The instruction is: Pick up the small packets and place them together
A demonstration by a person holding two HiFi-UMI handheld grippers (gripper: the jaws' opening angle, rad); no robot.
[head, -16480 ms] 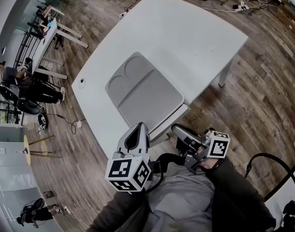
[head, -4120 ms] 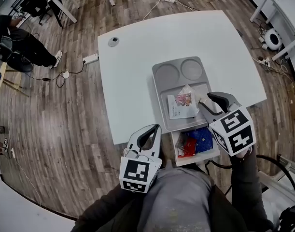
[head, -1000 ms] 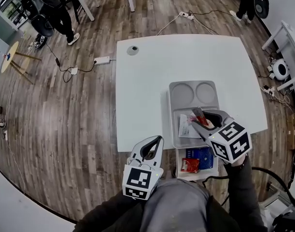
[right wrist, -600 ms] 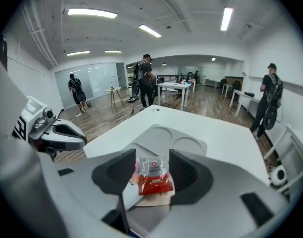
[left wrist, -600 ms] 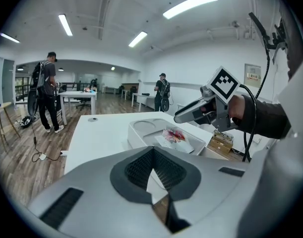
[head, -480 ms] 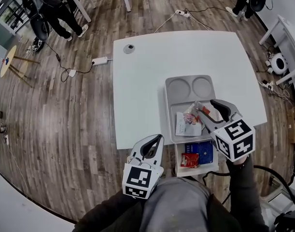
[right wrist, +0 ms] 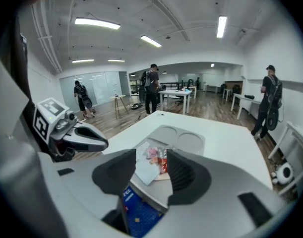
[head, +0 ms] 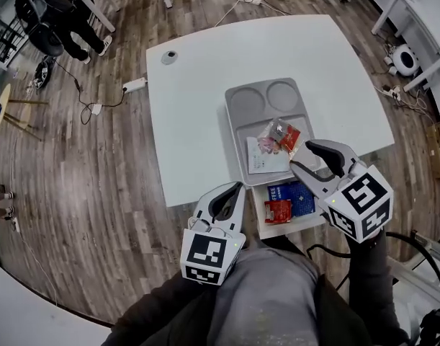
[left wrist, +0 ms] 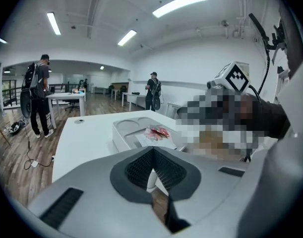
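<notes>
The right gripper (head: 302,157) hovers above the near right corner of a grey moulded plastic tray (head: 247,104) that sits on a white rectangular table (head: 205,85). It is tilted downward and aimed toward the far left, and its marker cube lies nearest the person's body. Its jaws have just been opening and now stand released, well apart, with nothing pressed between the pads. In the right gripper view the packets show through the gap, lying farther off on the tray. A red foil packet (head: 288,136) and a pink-and-clear packet (head: 267,144) lie touching each other in the tray's large near compartment. Both rest partly on a flat white packet (head: 265,162). Just near of the tray stands a white open box (head: 257,215) at the table's near edge. It holds a blue packet (head: 292,193) and a small red packet (head: 279,211) side by side. The left gripper (head: 234,188) is held low, close to the person's body, left of the box and off the table's near edge. It points toward the far side, its jaws clenched together on nothing.
</notes>
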